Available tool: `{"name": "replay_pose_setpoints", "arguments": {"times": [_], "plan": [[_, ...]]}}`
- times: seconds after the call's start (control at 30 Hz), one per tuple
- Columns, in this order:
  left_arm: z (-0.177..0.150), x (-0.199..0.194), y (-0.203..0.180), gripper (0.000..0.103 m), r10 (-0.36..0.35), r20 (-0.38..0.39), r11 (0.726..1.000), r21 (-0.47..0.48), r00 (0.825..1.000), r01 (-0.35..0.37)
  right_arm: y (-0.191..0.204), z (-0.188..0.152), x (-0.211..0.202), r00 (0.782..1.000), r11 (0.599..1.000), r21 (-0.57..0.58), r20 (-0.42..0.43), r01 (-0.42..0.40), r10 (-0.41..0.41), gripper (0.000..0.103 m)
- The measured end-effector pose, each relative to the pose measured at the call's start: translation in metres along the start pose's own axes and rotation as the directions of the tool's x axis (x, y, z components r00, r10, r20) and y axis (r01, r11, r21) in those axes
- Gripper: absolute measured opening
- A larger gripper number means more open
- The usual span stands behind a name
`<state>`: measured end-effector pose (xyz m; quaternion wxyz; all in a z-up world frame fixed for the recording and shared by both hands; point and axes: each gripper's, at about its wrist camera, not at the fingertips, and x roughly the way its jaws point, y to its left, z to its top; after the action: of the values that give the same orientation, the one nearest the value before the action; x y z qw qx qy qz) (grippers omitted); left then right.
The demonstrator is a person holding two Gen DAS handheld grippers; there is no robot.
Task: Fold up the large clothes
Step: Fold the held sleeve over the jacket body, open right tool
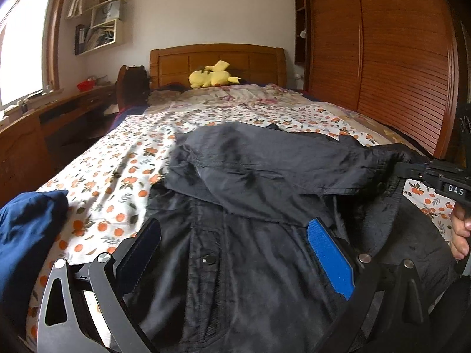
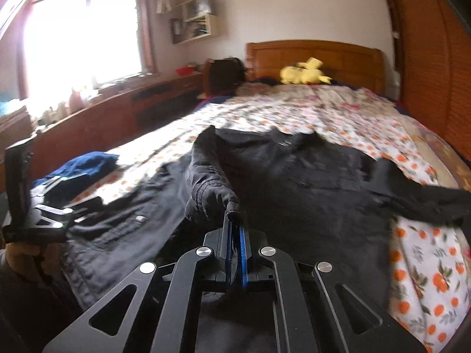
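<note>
The black jacket [image 1: 265, 206] lies spread on the bed [image 1: 123, 158], front up, w/ a snap button showing on the placket.

Left gripper [image 1: 235, 235]: jaws stand wide apart, nothing pinched. Its blue-padded finger [image 1: 329, 259] sits over the jacket's right part and the dark-padded one sits at the jacket's left edge, so the jacket's front panel fills the whole gap betw. them (whether the tips touch the cloth can't be told). Beyond the fingertips a folded-over flap of jacket rises, then the orange-print sheet. Left of the dark-padded finger, on the sheet, lies a blue garment [image 1: 26, 229], apart from the jacket.

Right gripper [image 2: 235, 220]: jaws clenched on the cuff end of a jacket sleeve [image 2: 209, 182]. The cloth bunches right at the fingertips, and the sleeve runs up and away from them toward the far side of the jacket. To the right of and past the fingers the jacket body lies flat, its other sleeve trailing out to the right over the sheet. To the left of the fingers the left gripper shows above the jacket's near-left part, held in a hand (only partly in view).

Far beyond both fingertips, a yellow plush toy [image 1: 212, 78] sits by the wooden headboard [image 1: 217, 58].
</note>
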<state>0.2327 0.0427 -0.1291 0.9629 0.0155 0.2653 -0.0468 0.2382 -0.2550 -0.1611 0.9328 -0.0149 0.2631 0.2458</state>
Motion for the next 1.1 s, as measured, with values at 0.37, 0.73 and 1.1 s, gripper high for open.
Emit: {"name": "replay_pose_setpoints", "arguments": {"times": [0.37, 0.73, 1.1], "plan": [[0.000, 0.018, -0.038, 0.101, -0.037, -0.007, 0.998, 0.047, 0.999, 0.037, -0.047, -0.020, 0.002, 0.982, 0.982, 0.042, -0.026, 0.187, -0.186, 0.033], [0.000, 0.024, -0.058, 0.101, -0.062, -0.012, 0.995, 0.073, 0.998, 0.063, -0.042, -0.030, 0.025, 0.986, 0.989, 0.007, -0.079, 0.145, -0.144, 0.033], [0.014, -0.002, -0.075, 0.101, -0.127, -0.012, 0.990, 0.058, 0.992, 0.127, -0.058, -0.050, 0.062, 0.961, 0.985, 0.022, -0.225, 0.170, -0.161, 0.034]]}}
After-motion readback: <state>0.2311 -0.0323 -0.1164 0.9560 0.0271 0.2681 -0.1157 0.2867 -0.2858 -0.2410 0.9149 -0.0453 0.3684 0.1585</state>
